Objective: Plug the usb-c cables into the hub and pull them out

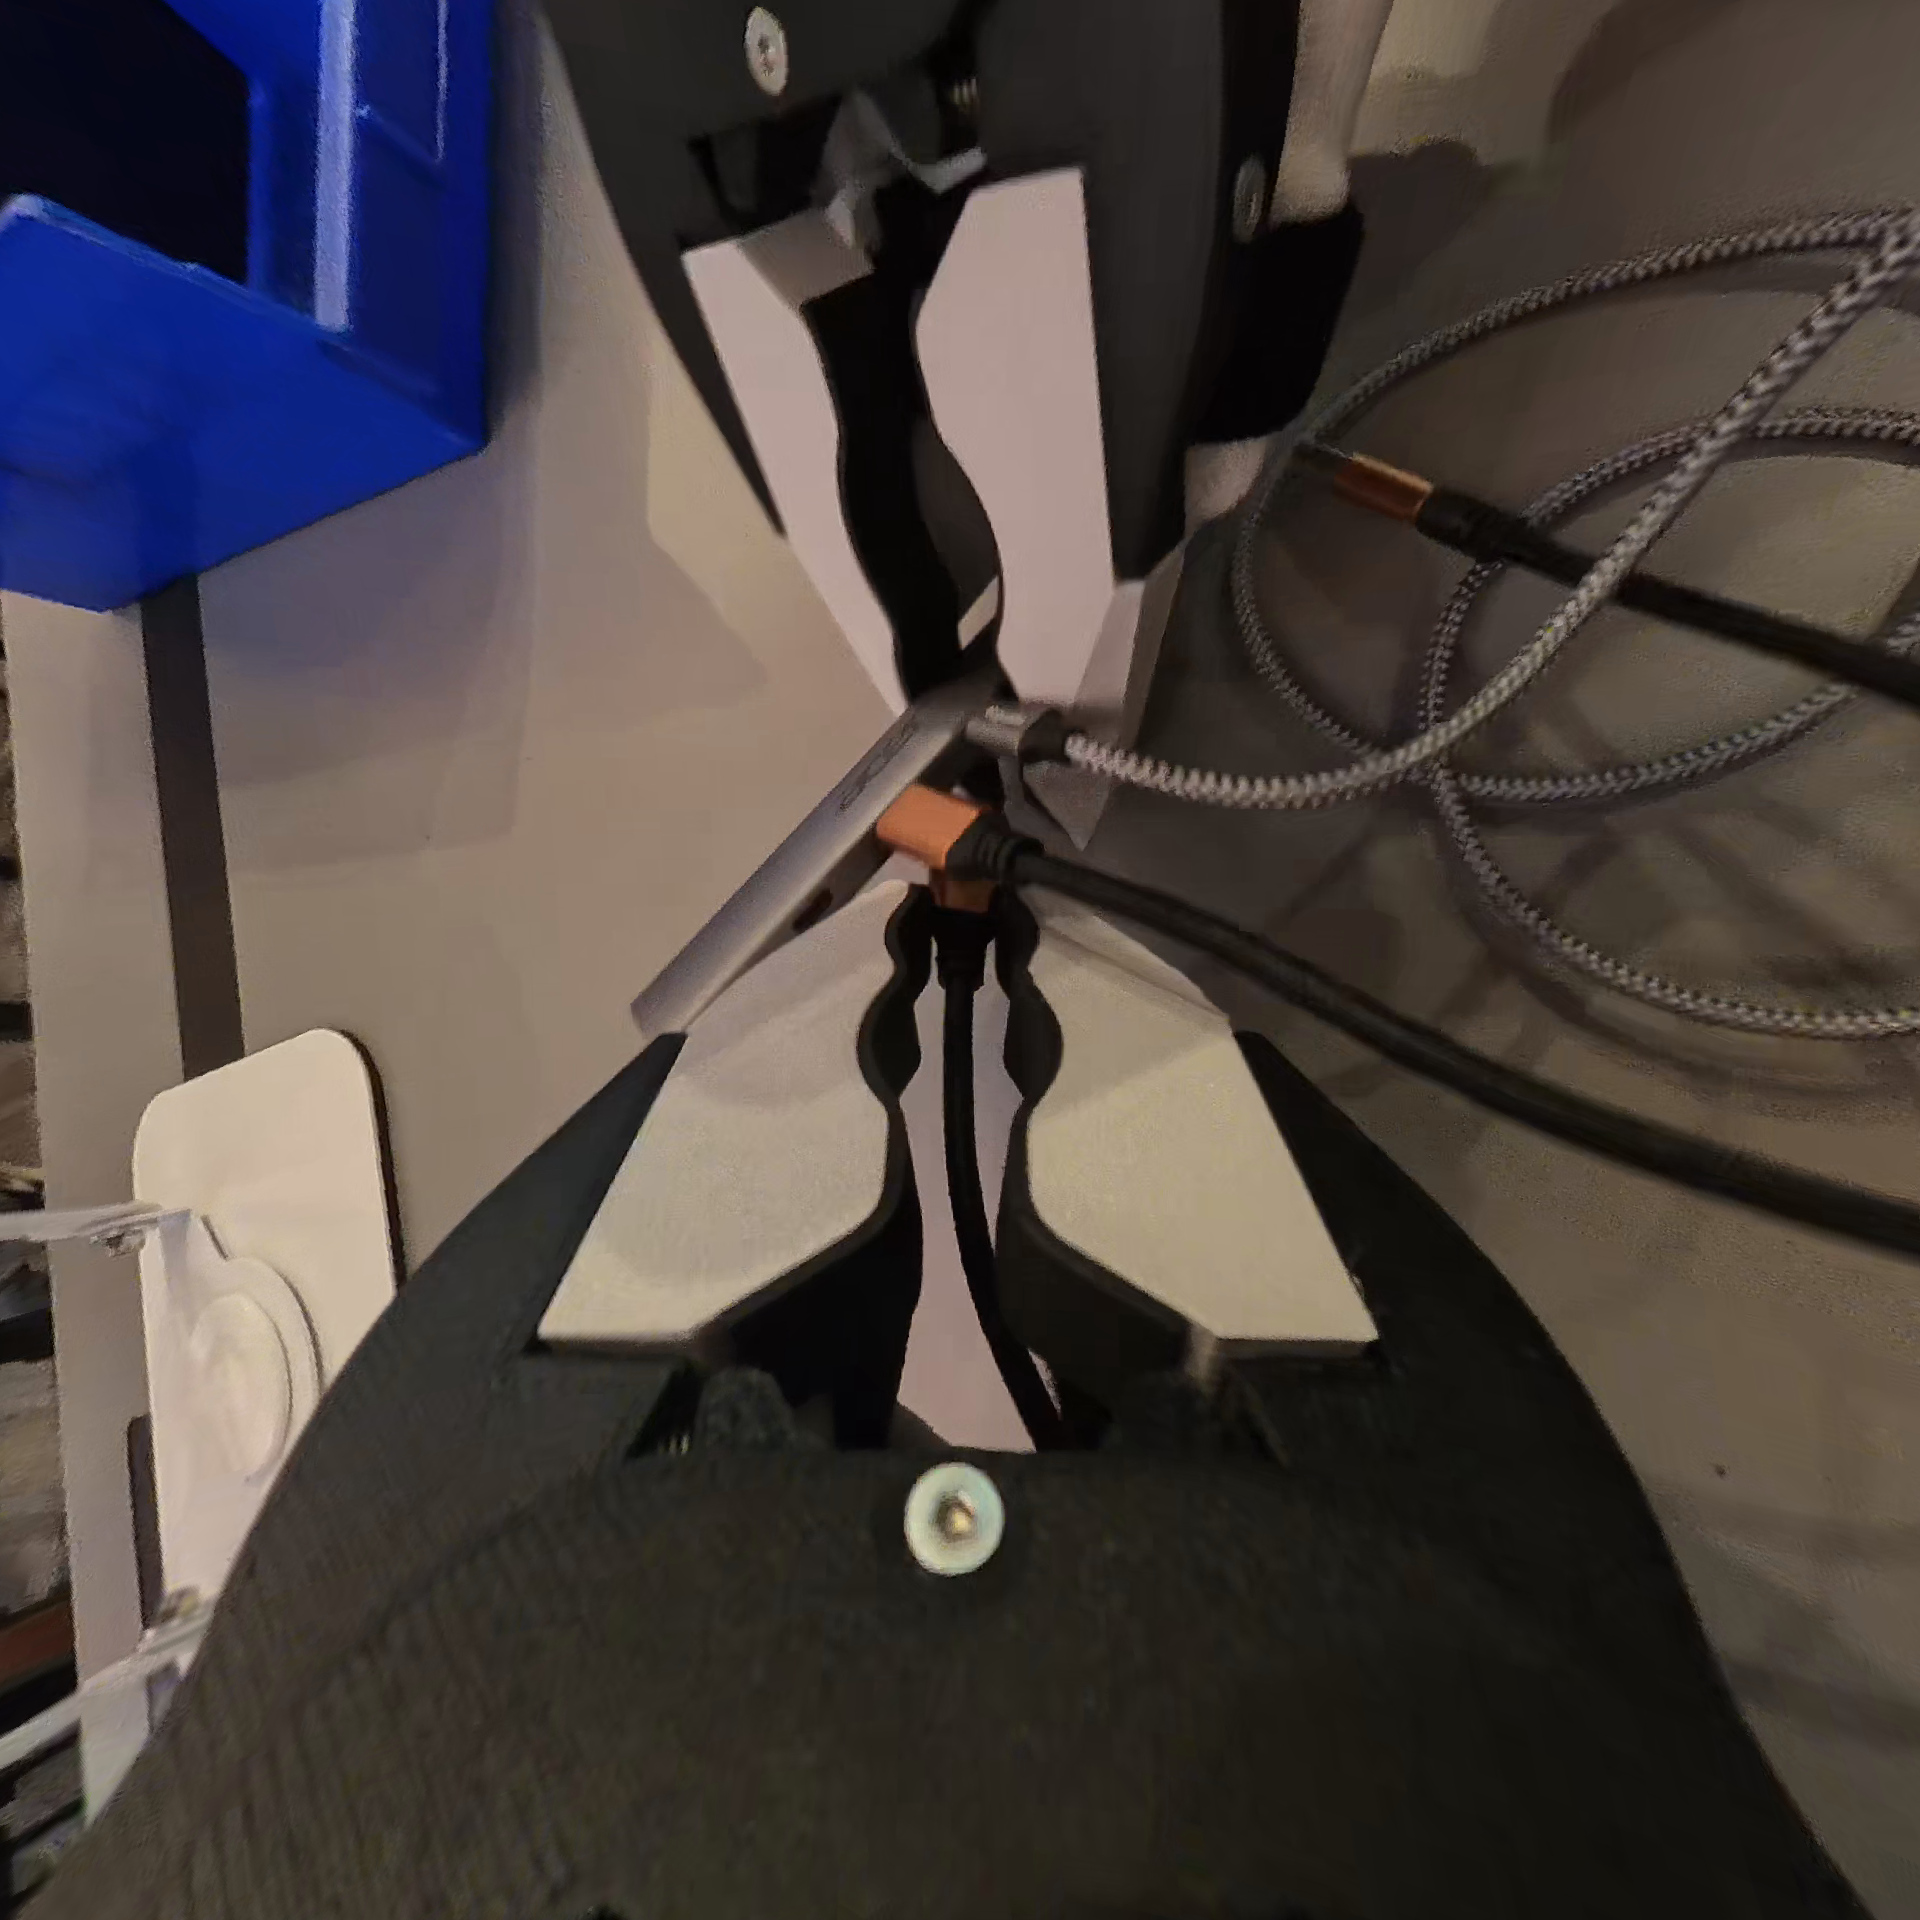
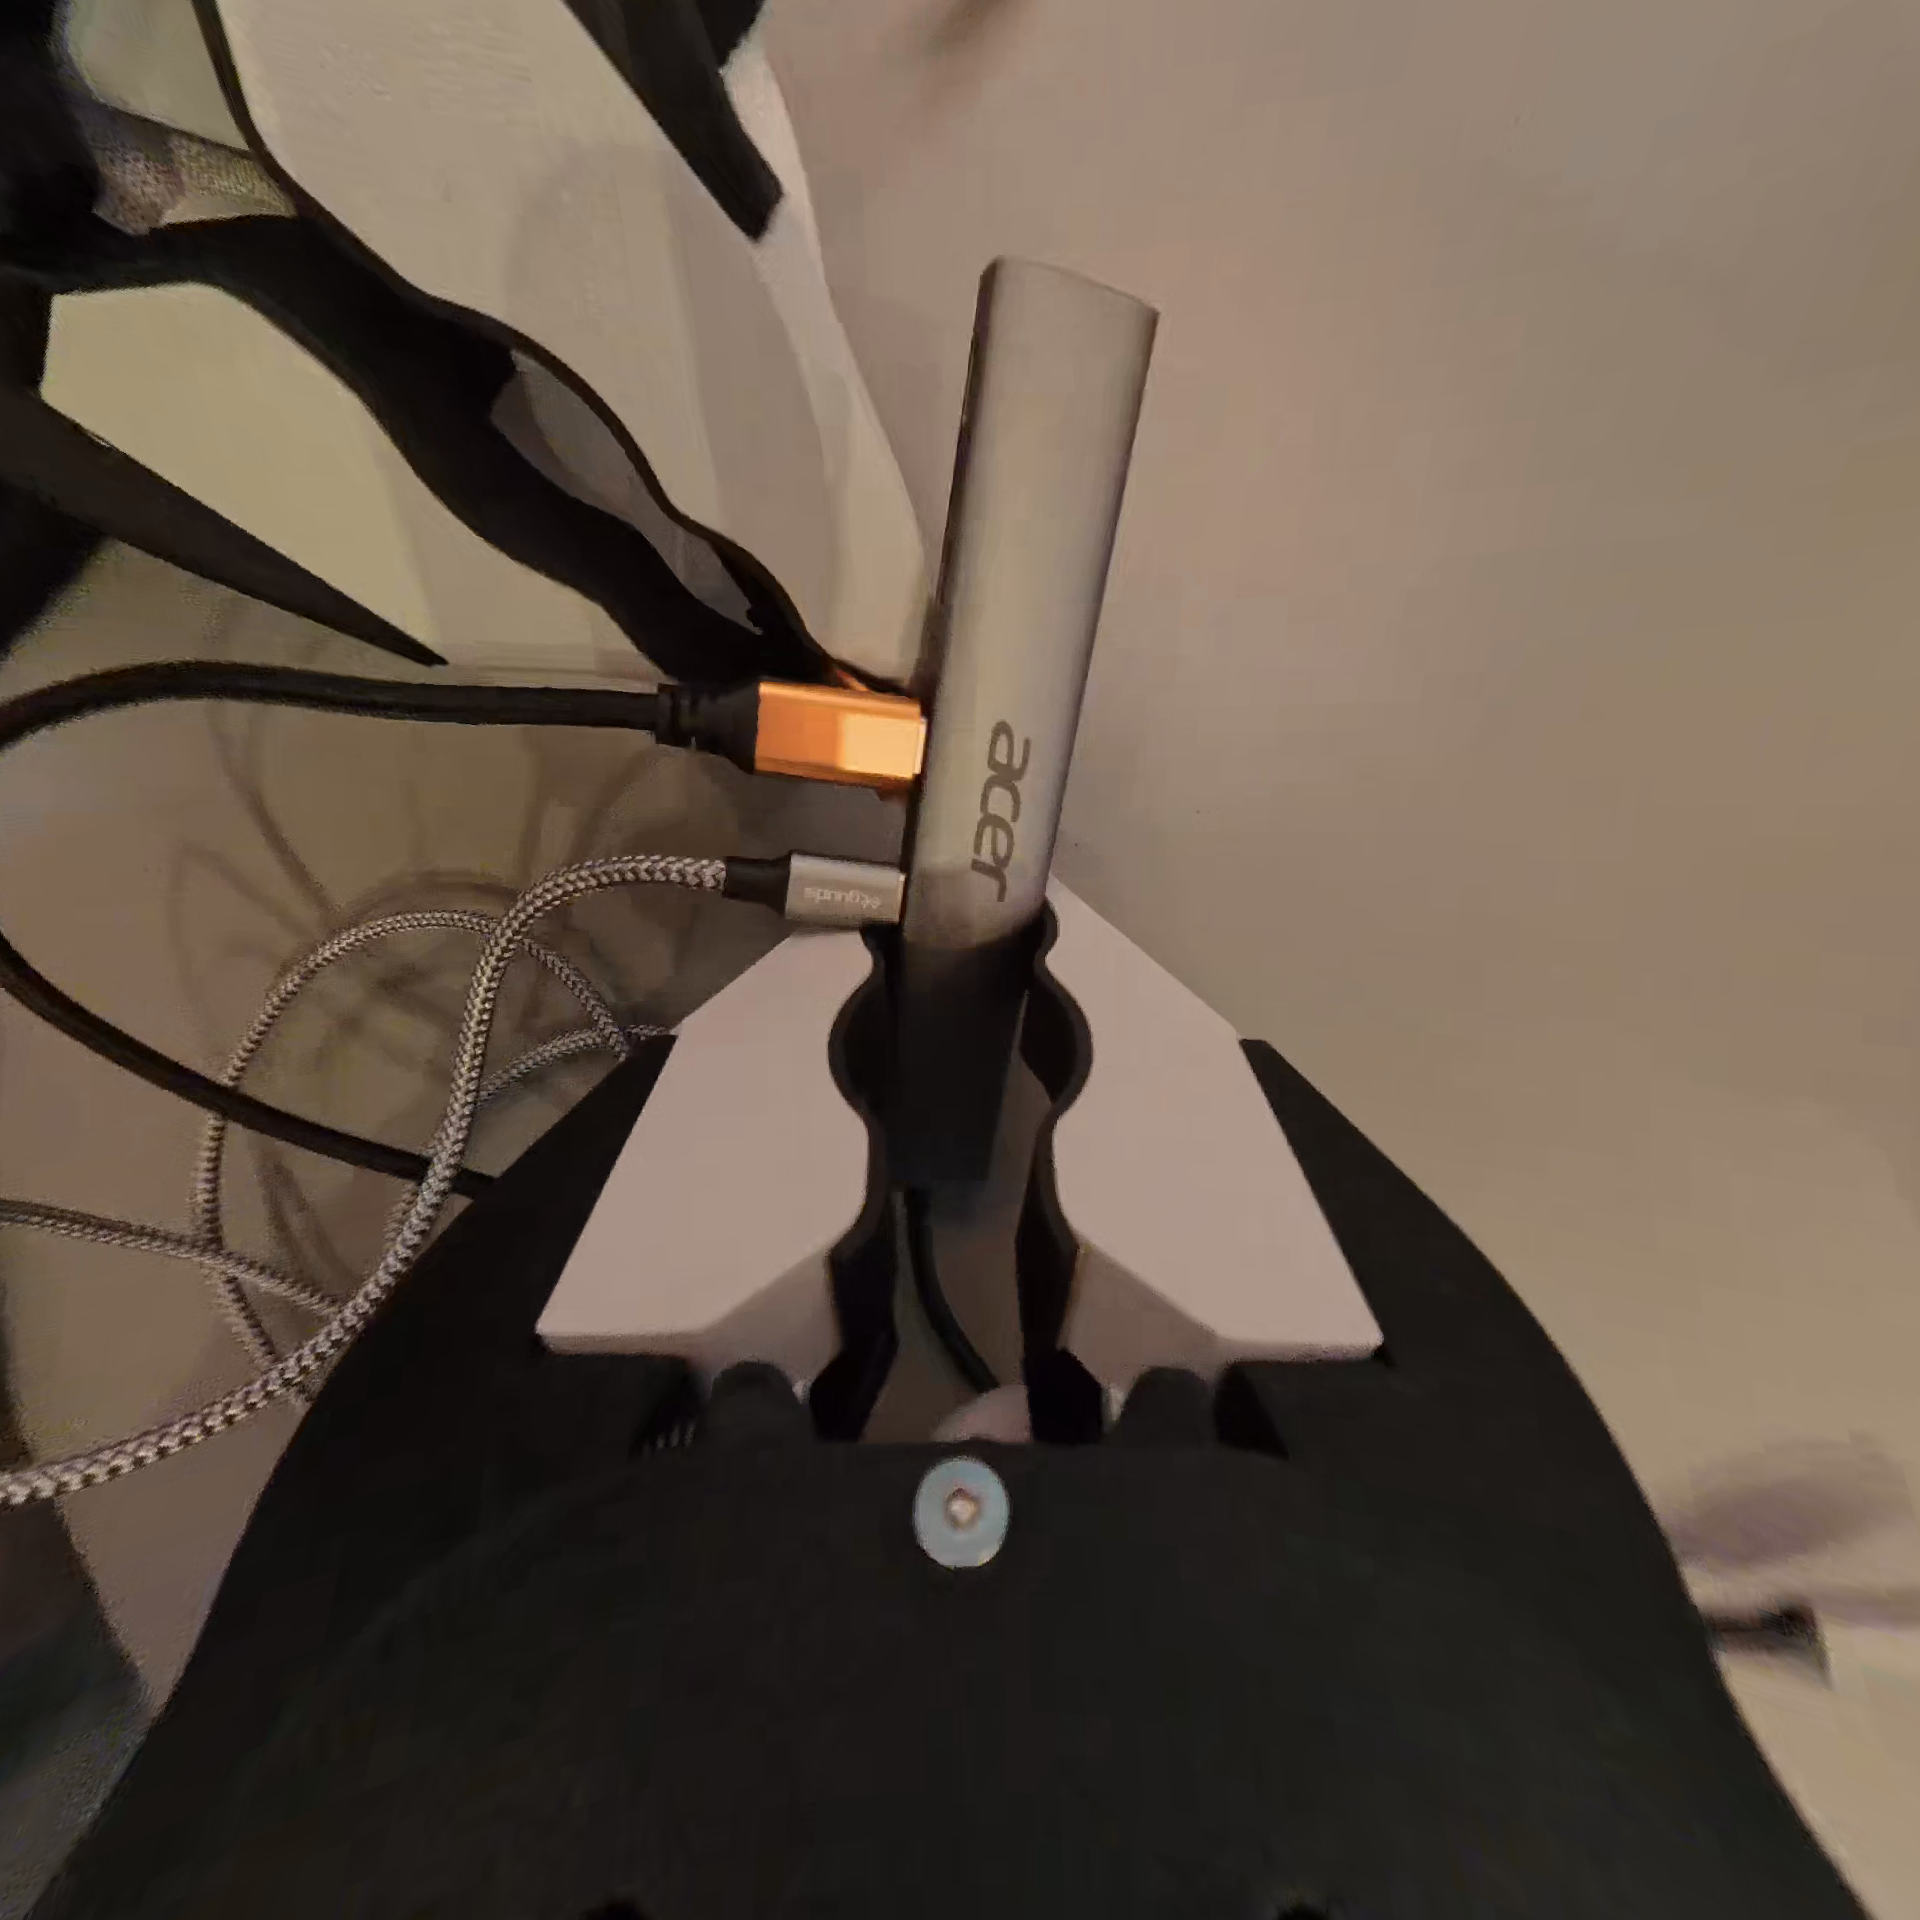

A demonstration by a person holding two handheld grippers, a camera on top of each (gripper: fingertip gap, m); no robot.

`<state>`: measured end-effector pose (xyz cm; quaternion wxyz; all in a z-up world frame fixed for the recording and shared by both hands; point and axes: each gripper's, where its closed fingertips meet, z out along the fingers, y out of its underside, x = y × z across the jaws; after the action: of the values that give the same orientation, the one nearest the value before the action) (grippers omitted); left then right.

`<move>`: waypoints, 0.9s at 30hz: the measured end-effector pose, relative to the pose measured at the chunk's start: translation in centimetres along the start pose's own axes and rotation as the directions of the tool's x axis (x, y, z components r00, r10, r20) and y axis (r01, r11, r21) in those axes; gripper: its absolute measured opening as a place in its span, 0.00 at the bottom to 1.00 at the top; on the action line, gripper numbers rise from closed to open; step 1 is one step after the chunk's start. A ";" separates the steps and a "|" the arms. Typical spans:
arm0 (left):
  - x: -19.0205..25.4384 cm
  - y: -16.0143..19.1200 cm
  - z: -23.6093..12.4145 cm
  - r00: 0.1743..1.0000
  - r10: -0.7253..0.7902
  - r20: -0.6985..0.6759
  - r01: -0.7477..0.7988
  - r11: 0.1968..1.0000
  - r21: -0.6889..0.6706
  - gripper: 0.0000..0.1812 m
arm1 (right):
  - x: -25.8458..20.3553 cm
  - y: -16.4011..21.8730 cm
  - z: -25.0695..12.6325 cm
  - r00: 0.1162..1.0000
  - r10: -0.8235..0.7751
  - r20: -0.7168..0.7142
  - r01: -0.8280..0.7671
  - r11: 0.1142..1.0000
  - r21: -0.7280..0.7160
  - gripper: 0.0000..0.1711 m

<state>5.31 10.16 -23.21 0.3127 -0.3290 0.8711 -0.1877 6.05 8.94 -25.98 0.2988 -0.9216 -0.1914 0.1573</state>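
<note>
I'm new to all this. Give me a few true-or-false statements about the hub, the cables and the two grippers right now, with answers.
1. The right gripper grips one end of the grey hub. True.
2. A grey braided cable is plugged into the hub. True.
3. The left gripper is wide open and empty. False: it is shut on a copper-coloured plug with a black cable.
4. No copper plug sits in the hub. False: one is plugged in beside the braided cable.
5. The blue bin holds the cables. False: they lie on the table.
</note>
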 end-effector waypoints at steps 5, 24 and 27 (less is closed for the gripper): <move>-1.9 1.1 -1.7 0.993 -0.102 0.062 0.102 0.995 0.001 0.07 | 1.4 -1.1 -1.5 1.000 0.013 -0.016 -0.013 1.000 0.005 0.09; -15.3 -0.9 -12.8 0.875 -0.446 0.190 0.391 0.881 0.268 0.07 | 8.0 -15.3 -8.1 0.920 -0.388 -0.053 0.375 0.911 -0.170 0.10; -15.3 -0.6 -13.1 0.868 -0.448 0.214 0.388 0.881 0.271 0.07 | 7.7 -16.3 -8.1 0.928 -0.365 -0.068 0.362 0.930 -0.061 0.10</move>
<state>5.83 21.83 -6.83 0.4144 -0.4966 0.7015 -0.2992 11.82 20.64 -11.12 0.3083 -0.8824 -0.3505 0.0585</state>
